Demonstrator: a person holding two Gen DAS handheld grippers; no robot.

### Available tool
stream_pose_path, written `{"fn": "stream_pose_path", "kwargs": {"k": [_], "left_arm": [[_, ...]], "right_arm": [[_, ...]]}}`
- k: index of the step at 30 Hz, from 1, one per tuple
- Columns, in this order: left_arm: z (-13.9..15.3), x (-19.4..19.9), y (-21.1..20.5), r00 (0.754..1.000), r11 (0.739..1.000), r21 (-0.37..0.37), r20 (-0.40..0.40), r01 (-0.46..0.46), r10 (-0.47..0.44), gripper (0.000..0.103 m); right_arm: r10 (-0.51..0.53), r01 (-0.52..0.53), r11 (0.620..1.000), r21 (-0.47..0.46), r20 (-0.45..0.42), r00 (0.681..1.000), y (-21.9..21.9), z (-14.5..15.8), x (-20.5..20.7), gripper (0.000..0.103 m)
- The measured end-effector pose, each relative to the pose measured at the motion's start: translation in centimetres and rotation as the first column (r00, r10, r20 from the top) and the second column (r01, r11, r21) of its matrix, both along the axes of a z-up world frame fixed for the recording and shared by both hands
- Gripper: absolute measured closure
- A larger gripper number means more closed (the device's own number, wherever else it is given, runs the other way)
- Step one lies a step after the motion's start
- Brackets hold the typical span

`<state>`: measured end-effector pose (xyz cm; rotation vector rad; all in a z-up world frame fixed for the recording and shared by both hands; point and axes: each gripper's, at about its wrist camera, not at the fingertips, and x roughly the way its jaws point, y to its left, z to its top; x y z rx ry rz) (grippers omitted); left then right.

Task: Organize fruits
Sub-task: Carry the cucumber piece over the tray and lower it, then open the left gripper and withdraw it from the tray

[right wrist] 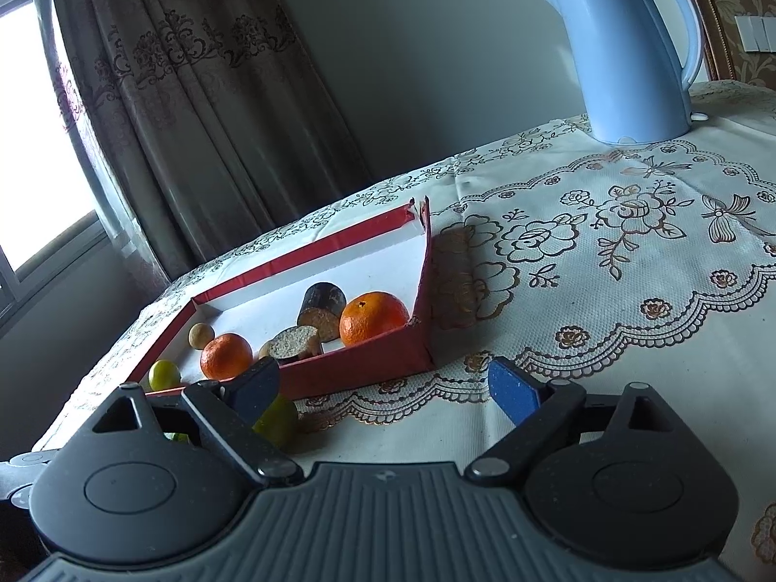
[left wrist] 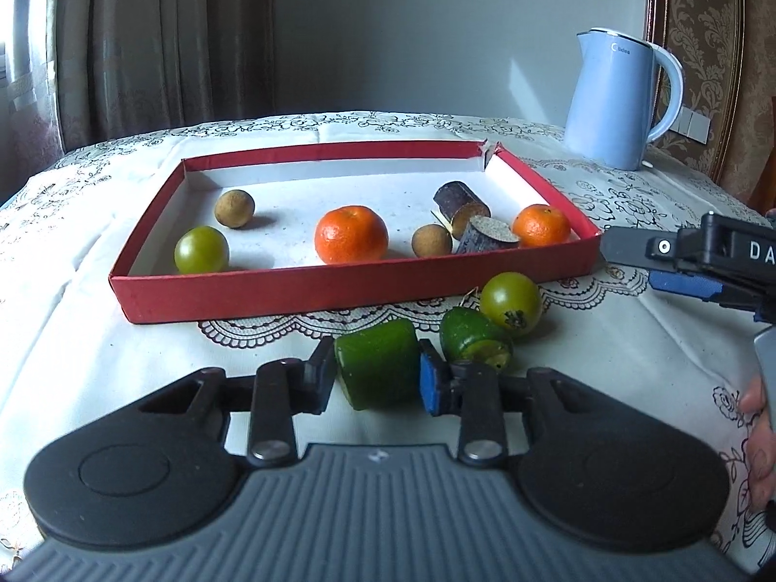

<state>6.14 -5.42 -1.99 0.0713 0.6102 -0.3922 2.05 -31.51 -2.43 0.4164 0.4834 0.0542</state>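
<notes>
**Green chunk pinched in my left gripper, in front of the red tray**

My left gripper [left wrist: 377, 378] is clamped on a cut green fruit piece [left wrist: 378, 369], both pads pressed to its sides, just short of the red tray's [left wrist: 310, 291] near wall. Just beside it on the tablecloth [left wrist: 630, 363] lie a second green cut piece [left wrist: 475, 342] and a green tomato [left wrist: 510, 304], touching each other. Inside the tray sit two tangerines, two longans, another green tomato and two dark cut chunks. My right gripper [right wrist: 385, 390] hangs spread wide, holding nothing, near the tray's corner. A blue kettle [right wrist: 630, 48] stands well behind.
</notes>
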Motion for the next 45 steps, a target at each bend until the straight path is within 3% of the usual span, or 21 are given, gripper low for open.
{"fn": "stream_pose_path", "kwargs": {"k": [7, 16, 23, 31, 32, 34, 36, 40, 42, 45], "left_arm": [[2.2, -0.8, 0.5, 0.994, 0.999, 0.019, 0.103, -0.028, 0.026, 0.072], [5.9, 3.3, 0.6, 0.972, 0.990, 0.044, 0.201, -0.134, 0.122, 0.072], [5.3, 6.9, 0.8, 0.963, 0.974, 0.058, 0.171, -0.220, 0.208, 0.072], [3.7, 8.7, 0.8, 0.962, 0.966, 0.075, 0.143, -0.247, 0.234, 0.071], [3.6, 8.8, 0.8, 0.961, 0.965, 0.076, 0.139, -0.252, 0.240, 0.069], [3.6, 8.8, 1.0, 0.960, 0.965, 0.065, 0.139, -0.254, 0.243, 0.054], [3.8, 8.4, 1.0, 0.953, 0.961, 0.063, 0.162, -0.269, 0.257, 0.029], [4.4, 7.6, 1.1, 0.949, 0.960, 0.062, 0.183, -0.273, 0.258, 0.020], [4.7, 7.0, 1.2, 0.946, 0.958, 0.065, 0.192, -0.279, 0.263, 0.009], [5.1, 5.5, 1.8, 0.945, 0.959, 0.052, 0.194, -0.278, 0.264, 0.000]], "right_arm": [[0.001, -0.001, 1.000, 0.001, 0.002, 1.000, 0.0, 0.0, 0.0, 0.010], [-0.002, 0.002, 1.000, 0.005, 0.000, 1.000, -0.1, 0.0, 0.0, 0.010], [-0.005, 0.005, 1.000, 0.009, 0.001, 1.000, -0.2, 0.0, 0.0, 0.010], [-0.004, 0.004, 1.000, 0.019, 0.000, 1.000, -0.3, 0.0, 0.1, 0.010], [-0.003, 0.003, 1.000, 0.021, 0.000, 1.000, -0.4, 0.0, 0.1, 0.010], [-0.004, 0.004, 1.000, 0.026, -0.001, 1.000, -0.4, 0.0, 0.2, 0.010], [-0.005, 0.005, 1.000, 0.028, -0.002, 1.000, -0.4, -0.1, 0.2, 0.010], [-0.005, 0.005, 0.999, 0.033, 0.002, 1.000, -0.5, -0.1, 0.1, 0.010], [-0.004, 0.004, 0.999, 0.034, 0.003, 1.000, -0.5, 0.0, 0.1, 0.010], [-0.004, 0.004, 0.999, 0.035, 0.010, 1.000, -0.5, 0.0, 0.1, 0.010]]}}
